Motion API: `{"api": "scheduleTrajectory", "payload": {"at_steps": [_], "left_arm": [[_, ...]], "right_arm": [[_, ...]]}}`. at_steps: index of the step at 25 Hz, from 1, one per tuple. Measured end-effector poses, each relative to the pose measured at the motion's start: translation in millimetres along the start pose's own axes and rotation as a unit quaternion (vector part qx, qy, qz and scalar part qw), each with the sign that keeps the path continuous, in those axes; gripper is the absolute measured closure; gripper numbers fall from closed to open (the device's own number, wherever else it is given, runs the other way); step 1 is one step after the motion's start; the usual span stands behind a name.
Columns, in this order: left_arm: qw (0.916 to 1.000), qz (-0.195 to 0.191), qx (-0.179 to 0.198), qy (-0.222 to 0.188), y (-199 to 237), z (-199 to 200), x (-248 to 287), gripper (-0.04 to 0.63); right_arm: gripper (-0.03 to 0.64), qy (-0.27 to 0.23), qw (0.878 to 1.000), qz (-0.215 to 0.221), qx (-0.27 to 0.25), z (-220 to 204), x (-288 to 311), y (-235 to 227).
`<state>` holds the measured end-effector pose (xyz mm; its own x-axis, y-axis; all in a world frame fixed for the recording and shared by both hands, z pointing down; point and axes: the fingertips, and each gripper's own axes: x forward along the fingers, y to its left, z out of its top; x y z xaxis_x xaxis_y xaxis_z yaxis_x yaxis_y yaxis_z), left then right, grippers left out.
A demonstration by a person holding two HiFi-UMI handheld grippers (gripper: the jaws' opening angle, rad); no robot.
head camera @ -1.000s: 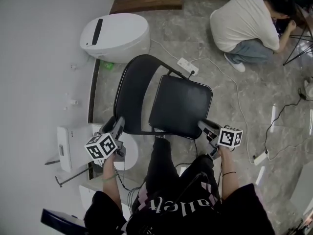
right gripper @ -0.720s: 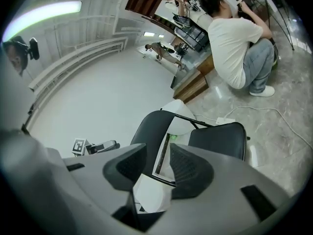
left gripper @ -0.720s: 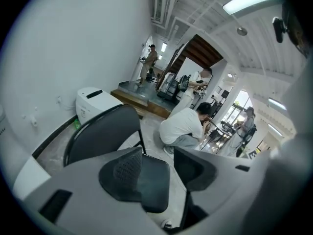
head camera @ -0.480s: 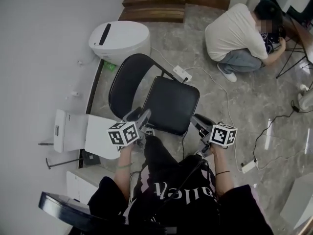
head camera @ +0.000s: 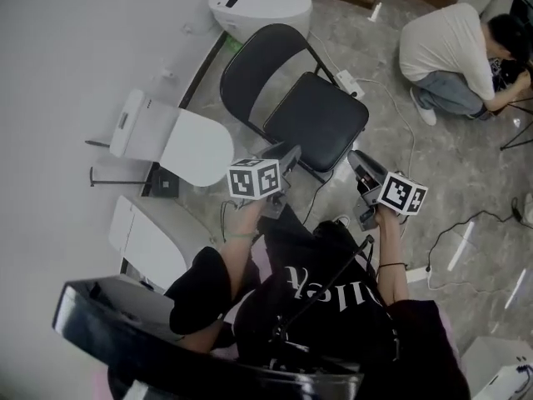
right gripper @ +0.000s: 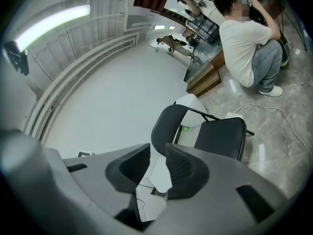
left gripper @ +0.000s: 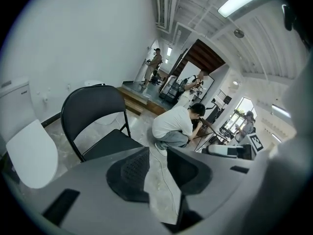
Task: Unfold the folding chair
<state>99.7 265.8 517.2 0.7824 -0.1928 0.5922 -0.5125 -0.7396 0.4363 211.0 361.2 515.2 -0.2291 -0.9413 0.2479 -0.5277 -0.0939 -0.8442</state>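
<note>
Left gripper [head camera: 289, 154], right gripper [head camera: 358, 162]: closing, empty

Marble floor [head camera: 483, 165] — folding chair [head camera: 316, 122], power strip [head camera: 348, 79], toilet [head camera: 258, 5], crouching person [head camera: 445, 52] on it.

Shirt lettering: large white letters are printed across the person's black shirt [head camera: 321, 287]. They are seen upside down and partly covered, so only "olle" can be made out.
Left marker cube [head camera: 254, 178]: black-and-white square patterns are carried, without letters or numbers.
Right marker cube [head camera: 403, 193]: the same kind of pattern is carried.
</note>
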Motion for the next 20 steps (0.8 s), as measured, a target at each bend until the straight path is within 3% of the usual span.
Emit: {"api": "scheduleTrajectory", "payload": {"at_steps": [5,11,15,20], "left_arm": [[0.9999,0.011,0.002,-0.011,8,-4,-26,0.574],[0.9995,-0.024,0.010,-0.019,37,-4,-69,0.592],[0.9982,-0.057,0.009,-0.017,85,-3,-107,0.592],[0.9934,-0.113,0.015,0.009,160,-2,-161,0.592]], "right_arm": [[0.518,0.014,1.000,0.003,-0.009,-23,6,23],[0.535,0.018,1.000,0.000,-0.023,-57,43,66],[0.546,-0.001,1.000,-0.010,-0.023,-89,88,101],[0.563,-0.064,0.997,-0.037,-0.010,-131,144,149]]}}
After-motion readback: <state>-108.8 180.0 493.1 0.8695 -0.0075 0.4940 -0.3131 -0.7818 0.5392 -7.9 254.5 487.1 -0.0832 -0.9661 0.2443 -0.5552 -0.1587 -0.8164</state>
